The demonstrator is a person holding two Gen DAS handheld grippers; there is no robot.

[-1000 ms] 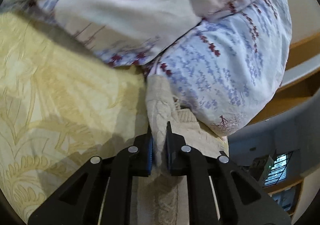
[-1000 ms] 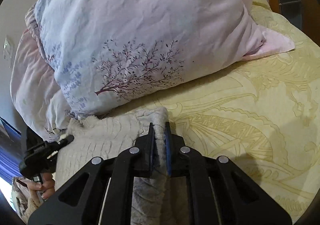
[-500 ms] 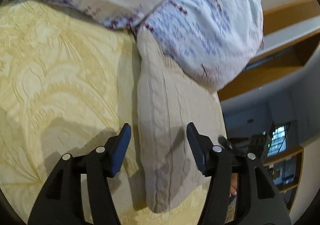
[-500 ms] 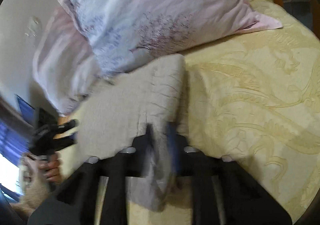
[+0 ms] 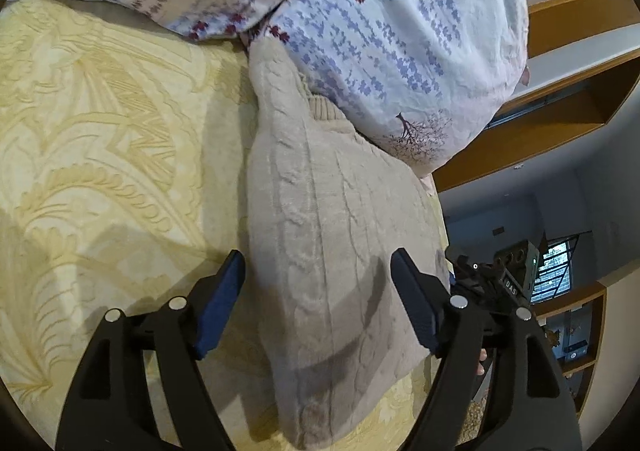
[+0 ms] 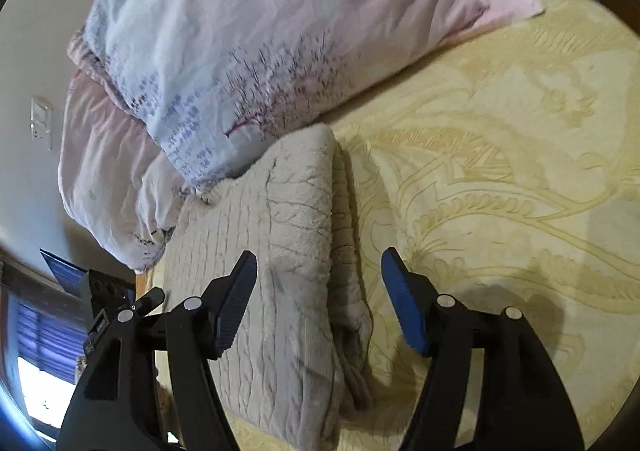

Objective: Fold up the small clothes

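A beige cable-knit garment [image 5: 332,235] lies folded on the yellow bedspread [image 5: 100,139], its far end tucked against the pillows. My left gripper [image 5: 317,255] hovers over its near part with jaws opening; the blue pads stand clear of the cloth on both sides. In the right wrist view the garment [image 6: 280,251] shows its folded edge on the right. My right gripper [image 6: 319,254] is above that edge, jaws opening, pads not touching it. Each gripper shows in the other's view: the right one [image 5: 500,283], the left one [image 6: 116,307].
Two floral pillows [image 6: 260,35] are stacked at the head of the bed, right behind the garment. Wooden shelving [image 5: 560,103] and a window [image 5: 556,271] lie past the bed's edge. A wall switch [image 6: 40,123] is on the far wall. Yellow bedspread [image 6: 500,139] stretches to the right.
Both grippers were shut on the garment's edges; both have let go, opened wide and drawn back. The garment now rests flat on the bed.
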